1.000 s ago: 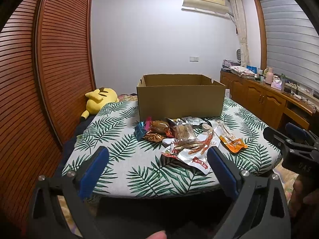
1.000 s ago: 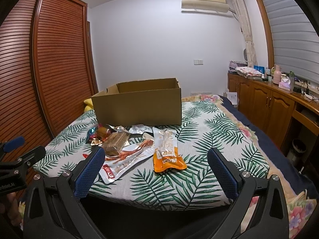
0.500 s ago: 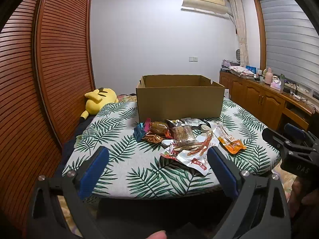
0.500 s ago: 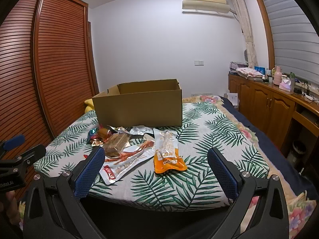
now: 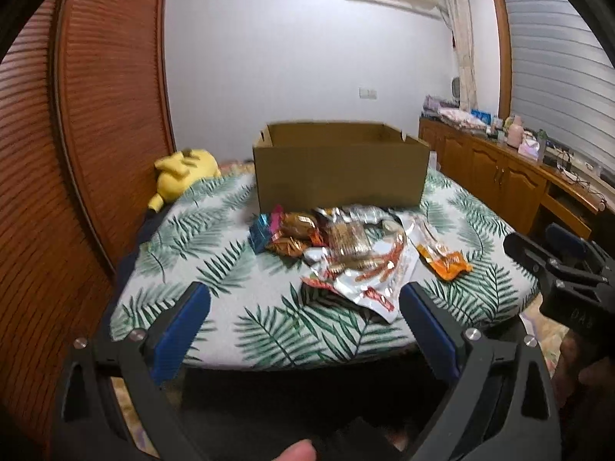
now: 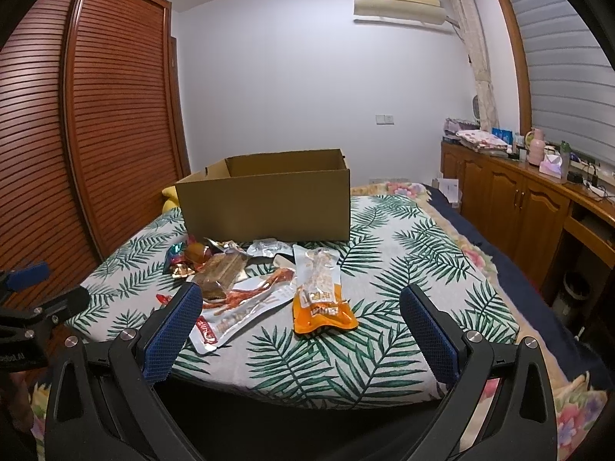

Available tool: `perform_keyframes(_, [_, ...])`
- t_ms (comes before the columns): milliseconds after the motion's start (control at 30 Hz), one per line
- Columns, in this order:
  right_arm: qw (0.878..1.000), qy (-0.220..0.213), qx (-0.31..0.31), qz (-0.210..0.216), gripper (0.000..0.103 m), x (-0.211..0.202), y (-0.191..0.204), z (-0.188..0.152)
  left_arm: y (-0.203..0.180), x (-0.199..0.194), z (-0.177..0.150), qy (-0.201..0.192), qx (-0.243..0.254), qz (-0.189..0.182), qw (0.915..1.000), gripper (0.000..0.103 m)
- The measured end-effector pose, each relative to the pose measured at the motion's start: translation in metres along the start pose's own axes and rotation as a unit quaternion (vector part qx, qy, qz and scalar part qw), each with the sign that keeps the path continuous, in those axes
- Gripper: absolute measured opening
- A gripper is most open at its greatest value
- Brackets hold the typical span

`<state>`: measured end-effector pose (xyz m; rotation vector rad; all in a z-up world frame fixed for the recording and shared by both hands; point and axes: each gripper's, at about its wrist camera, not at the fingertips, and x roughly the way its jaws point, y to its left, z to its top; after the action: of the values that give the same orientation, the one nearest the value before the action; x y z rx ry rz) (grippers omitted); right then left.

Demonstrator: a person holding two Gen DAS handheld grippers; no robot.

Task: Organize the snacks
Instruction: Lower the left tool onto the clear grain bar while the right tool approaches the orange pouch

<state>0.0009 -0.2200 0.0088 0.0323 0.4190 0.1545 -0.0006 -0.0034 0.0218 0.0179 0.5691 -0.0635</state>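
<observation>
Left wrist view: both grippers empty, snacks untouched on bed

Left gripper (image 5: 303,319) fingers spread wide, nothing held. Right gripper (image 6: 300,319) likewise wide and empty. Both hover off the near edge of the palm-leaf-print bed cover (image 6: 403,276). Pile of crinkly foil snack packets (image 5: 338,246) lies in front of the open brown cardboard box (image 5: 340,169), close to its front wall. Orange-and-clear plastic pouch (image 6: 321,292) sits at the pile's right edge.

Risks, judged: packets overlap, so one pinch may lift two; slick foil could slip; soft bedding gives under pressure, spoiling a flat grasp
</observation>
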Motion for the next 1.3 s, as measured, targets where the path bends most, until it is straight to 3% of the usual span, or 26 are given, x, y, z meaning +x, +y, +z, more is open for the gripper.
perform_keyframes(233, [1.0,0.019,-0.004,0.02,0.103,0.019,-0.02,0.009,-0.005,0.017,0.002,0.065,0.009,-0.028,0.9975,0.1])
perform_keyframes(467, [0.997,0.06,-0.016,0.048,0.103,0.049,-0.031,0.018,0.004,0.032,0.011,0.094,0.003,-0.056,0.994,0.1])
perform_keyframes(667, [0.991,0.101,-0.033,0.086,0.101,0.076,-0.03,0.027,0.015,0.048,0.026,0.097,0.007,-0.049,0.9941,0.1])
perform_keyframes(900, [0.98,0.159,-0.047,0.105,0.098,0.125,-0.034,0.03,0.02,0.073,0.054,0.107,0.007,-0.08,0.991,0.1])
perform_keyframes(1167, [0.972,0.205,-0.034,0.105,0.098,0.177,-0.053,0.035,0.018,0.065,0.099,0.083,0.039,-0.095,0.9913,0.1])
perform_keyframes(1300, [0.971,0.22,-0.041,0.084,0.097,0.201,-0.062,0.035,0.015,0.061,0.118,0.072,0.048,-0.105,0.9907,0.1])
